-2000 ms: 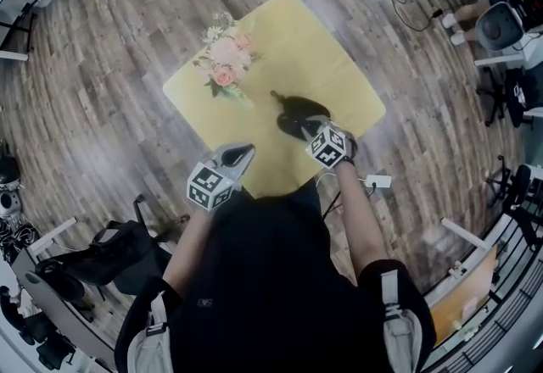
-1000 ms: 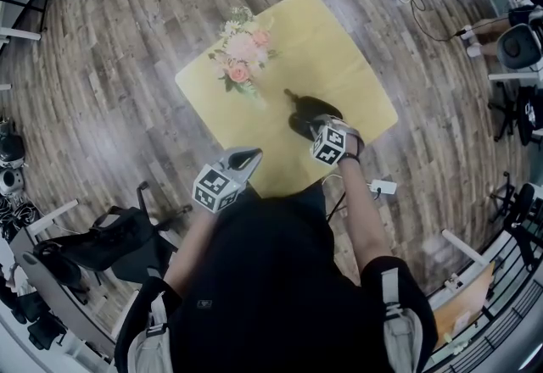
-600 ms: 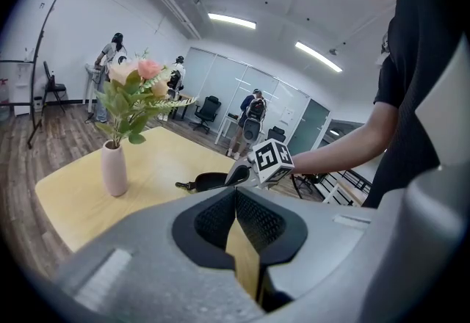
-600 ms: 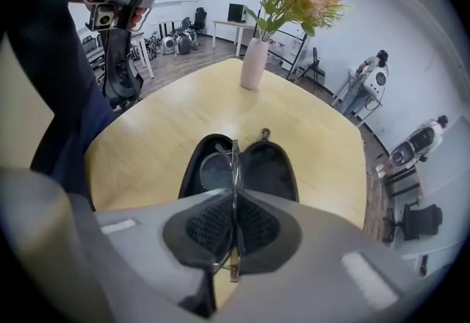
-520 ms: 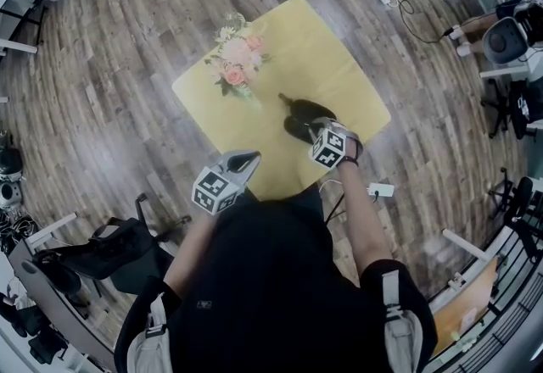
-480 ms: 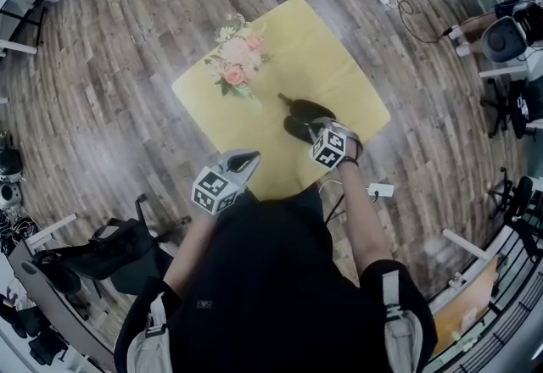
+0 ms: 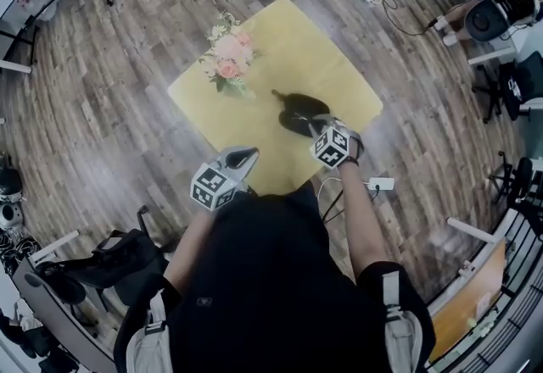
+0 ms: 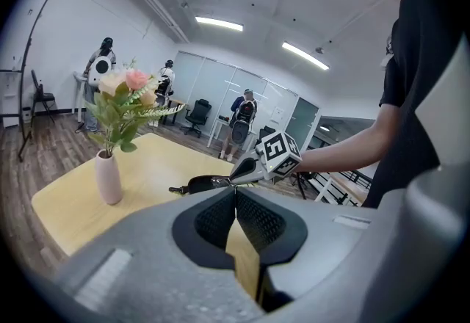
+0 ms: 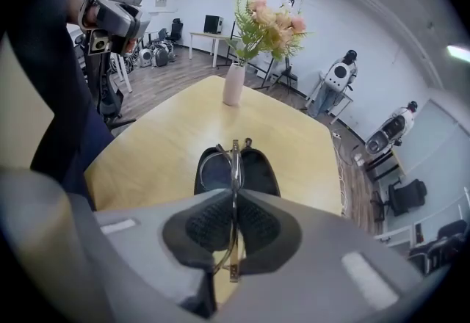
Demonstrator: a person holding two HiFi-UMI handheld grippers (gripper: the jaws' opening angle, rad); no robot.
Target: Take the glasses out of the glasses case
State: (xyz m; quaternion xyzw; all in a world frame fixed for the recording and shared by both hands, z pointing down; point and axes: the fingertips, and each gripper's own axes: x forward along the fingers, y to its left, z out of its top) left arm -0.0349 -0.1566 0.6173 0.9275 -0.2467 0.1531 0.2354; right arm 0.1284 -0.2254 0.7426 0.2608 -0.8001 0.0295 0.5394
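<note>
right gripper view: we see right gripper [image 9: 233,200] clenched on glasses [image 9: 235,158], directly over open glasses case [image 9: 261,172] on table [image 9: 158,144]; left gripper [image 8: 235,195] pinched shut, empty, well apart from case.

No word, number or brand can be read anywhere: the only print is the black-and-white square patterns on the left cube [image 7: 212,186] just behind the left tongs [image 7: 247,153] and the right cube [image 7: 333,147] just behind the right tongs [image 7: 310,120], none of it lettering.
</note>
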